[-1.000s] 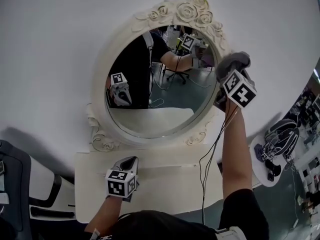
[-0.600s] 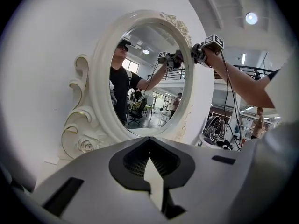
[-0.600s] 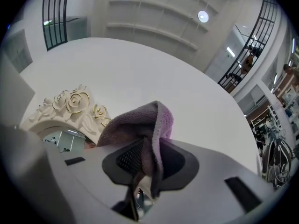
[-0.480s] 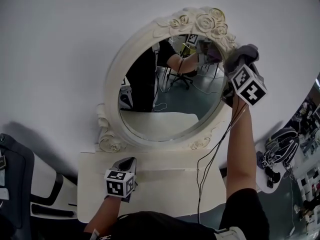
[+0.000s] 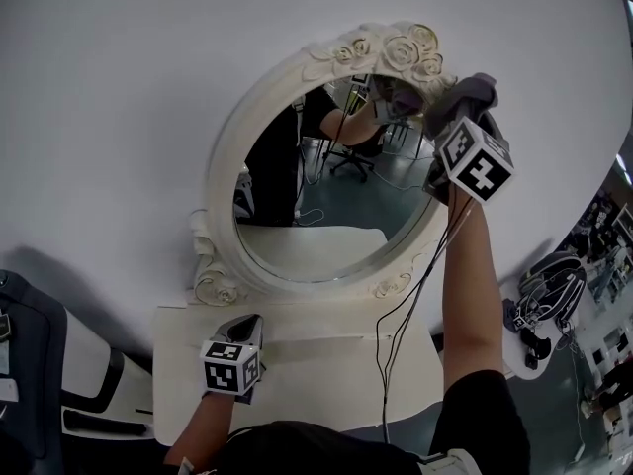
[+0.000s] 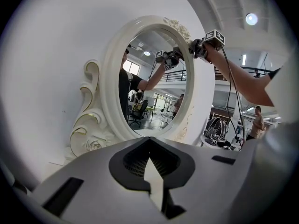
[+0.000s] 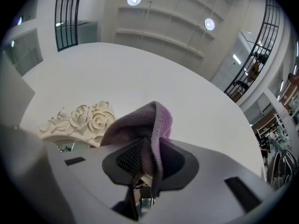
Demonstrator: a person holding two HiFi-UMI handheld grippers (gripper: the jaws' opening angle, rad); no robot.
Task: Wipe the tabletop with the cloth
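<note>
Right gripper [image 5: 455, 113] with cloth [image 5: 474, 89] higher, arm outstretched

An oval mirror [image 5: 316, 181] in a white carved frame [image 5: 226, 166] stands against the plain white wall [image 5: 119, 67], with rose carvings [image 5: 396, 46] at the far top and a scroll [image 5: 208, 285] at its near left; a dark chair [image 5: 25, 364] sits near left, and a dark bag [image 5: 549, 275] rests on a small round table [image 5: 521, 357] at right
</note>
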